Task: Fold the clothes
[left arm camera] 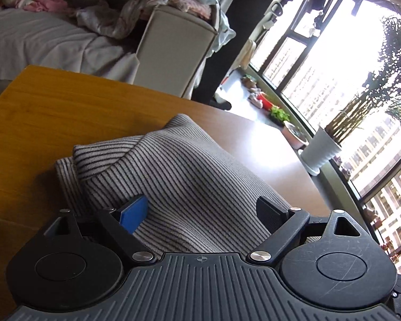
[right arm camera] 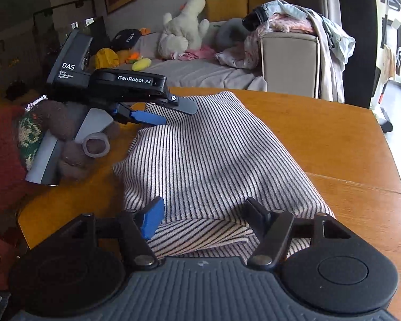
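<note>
A striped garment [right arm camera: 214, 155], pale grey with thin dark lines, is seen folded into a rough rectangle on the wooden table [right arm camera: 334, 139]. In the right wrist view it fills the centre of the frame, with layered edges visible at the lower middle. In the left wrist view [left arm camera: 179, 176] a folded-over flap and a thick rolled edge are seen at centre left.

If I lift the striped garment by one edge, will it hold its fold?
Probably not: the striped garment looks like soft knit, bulging and sagging in loose layers, so it would likely droop. It likely slides easily on the smooth wooden table. Supporting it with both tools seems safer.
</note>
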Demonstrator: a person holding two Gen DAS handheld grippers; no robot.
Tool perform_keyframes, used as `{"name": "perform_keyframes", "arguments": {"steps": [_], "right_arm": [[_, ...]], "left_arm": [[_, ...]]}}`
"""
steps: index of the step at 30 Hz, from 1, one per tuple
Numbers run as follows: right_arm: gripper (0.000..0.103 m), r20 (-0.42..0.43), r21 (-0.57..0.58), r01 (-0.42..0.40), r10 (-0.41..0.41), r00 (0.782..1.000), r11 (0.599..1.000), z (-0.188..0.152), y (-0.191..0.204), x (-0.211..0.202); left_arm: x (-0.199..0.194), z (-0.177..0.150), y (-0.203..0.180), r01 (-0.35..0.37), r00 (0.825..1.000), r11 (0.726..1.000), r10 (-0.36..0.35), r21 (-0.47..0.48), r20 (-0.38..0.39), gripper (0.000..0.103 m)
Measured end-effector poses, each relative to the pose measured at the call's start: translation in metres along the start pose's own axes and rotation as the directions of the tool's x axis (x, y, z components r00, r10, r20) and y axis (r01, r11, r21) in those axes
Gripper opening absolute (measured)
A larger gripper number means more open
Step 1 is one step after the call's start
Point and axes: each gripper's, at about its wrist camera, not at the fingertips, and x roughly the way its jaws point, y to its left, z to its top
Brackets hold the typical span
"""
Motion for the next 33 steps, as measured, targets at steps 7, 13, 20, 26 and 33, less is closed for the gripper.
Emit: {"name": "perform_keyframes", "arguments": {"steps": [7,13,20,26,33], "right_arm": [[0.065,0.028,-0.001,0.060,-0.060,0.998,0.998,0.016,-0.020,0.004],[0.058,-0.015,-0.016,0.107,-0.107,0.994,0.994,0.012,-0.032,0.029],[0.058,-0.006,0.031,0.096,-0.096,0.995,0.995,-0.006,-0.034,0.016],[0.058,-0.010,0.051,0.053,-0.052,0.999,0.997,-0.024,-0.010,-0.005],[0.059,-0.008,-0.019,0.013,-0.013,1.000,1.000,-0.025,0.018,-0.019]], "left_arm": [[-0.044,-0.026,-0.018,0.053,0.998,0.999,-0.053,-0.003,-0.019,0.088],[-0.041,-0.046,-0.027,0.109,0.989,0.994,-0.110,-0.013,-0.099,0.063],[-0.020,-0.040,-0.018,0.087,0.993,0.996,-0.084,0.030,-0.083,0.061],[-0.002,-0.028,-0.014,0.112,0.991,0.993,-0.109,0.037,-0.078,0.060],[-0.014,-0.030,-0.024,0.072,0.996,0.993,-0.066,0.095,-0.058,0.067]]}}
